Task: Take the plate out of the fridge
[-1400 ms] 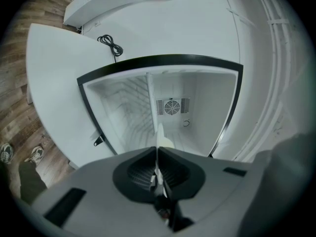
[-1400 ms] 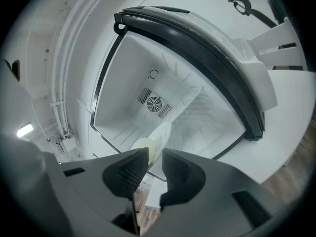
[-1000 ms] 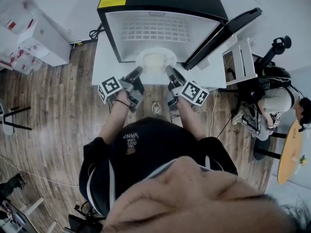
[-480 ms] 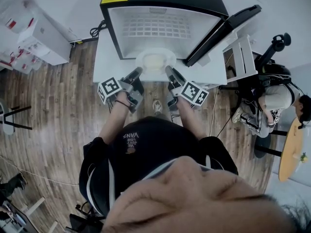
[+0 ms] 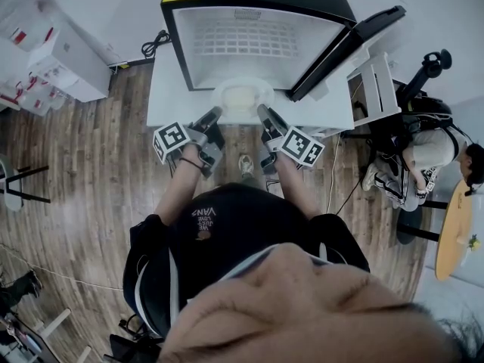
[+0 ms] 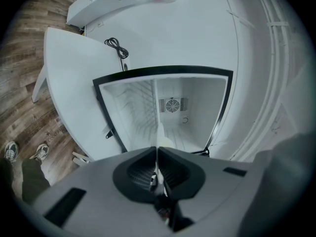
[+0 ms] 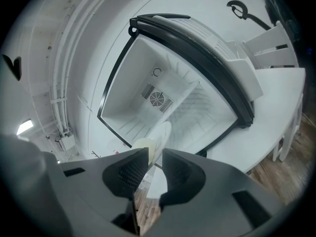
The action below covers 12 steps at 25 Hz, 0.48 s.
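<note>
A white plate [image 5: 242, 97] with a pale yellow food item on it hangs at the mouth of the open black fridge [image 5: 253, 40], over the white table [image 5: 162, 89]. My left gripper [image 5: 215, 113] is shut on the plate's left rim and my right gripper [image 5: 262, 110] on its right rim. In the left gripper view the jaws [image 6: 157, 153] pinch the thin plate edge [image 6: 162, 139]. The right gripper view shows the plate [image 7: 161, 132] and the yellow item [image 7: 142, 144] between the jaws [image 7: 155, 154]. The fridge interior is bare and white.
The fridge door [image 5: 348, 48] stands open to the right. A white shelf unit [image 5: 374, 89] and a seated person [image 5: 431, 157] are at the right. White boxes [image 5: 68, 59] lie at the left. A cable [image 5: 155, 45] trails behind the table.
Both grippers and the plate have drawn slightly back from the fridge opening. Both grips are unchanged.
</note>
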Available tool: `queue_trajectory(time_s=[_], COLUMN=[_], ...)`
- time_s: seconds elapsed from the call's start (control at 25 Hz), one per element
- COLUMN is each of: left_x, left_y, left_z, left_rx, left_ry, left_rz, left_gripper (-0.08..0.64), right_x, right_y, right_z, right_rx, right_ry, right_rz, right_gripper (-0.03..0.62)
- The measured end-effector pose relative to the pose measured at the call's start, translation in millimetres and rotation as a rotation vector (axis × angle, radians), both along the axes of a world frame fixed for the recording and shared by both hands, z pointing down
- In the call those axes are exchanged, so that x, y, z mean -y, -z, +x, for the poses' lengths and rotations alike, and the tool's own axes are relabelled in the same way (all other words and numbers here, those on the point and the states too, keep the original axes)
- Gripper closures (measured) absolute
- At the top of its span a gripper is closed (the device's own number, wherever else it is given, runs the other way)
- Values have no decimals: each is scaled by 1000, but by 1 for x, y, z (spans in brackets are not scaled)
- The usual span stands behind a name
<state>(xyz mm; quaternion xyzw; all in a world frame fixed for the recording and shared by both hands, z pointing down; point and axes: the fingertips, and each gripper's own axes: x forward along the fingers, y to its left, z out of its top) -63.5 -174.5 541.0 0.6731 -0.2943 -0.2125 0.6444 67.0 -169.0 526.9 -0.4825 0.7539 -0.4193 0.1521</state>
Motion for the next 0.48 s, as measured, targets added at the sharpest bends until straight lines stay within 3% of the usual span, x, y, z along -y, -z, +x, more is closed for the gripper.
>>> queue_trajectory(time_s=[0.48], left_x=[-18], left_y=[-3], left_z=[-12], left_rx=[-4], left_ry=[-13], left_rz=[2], left_gripper=[532], right_x=[-20], right_y=[-4], right_z=[-12], right_rx=[0], right_ry=[-15], right_rz=[-1], right_gripper=[500])
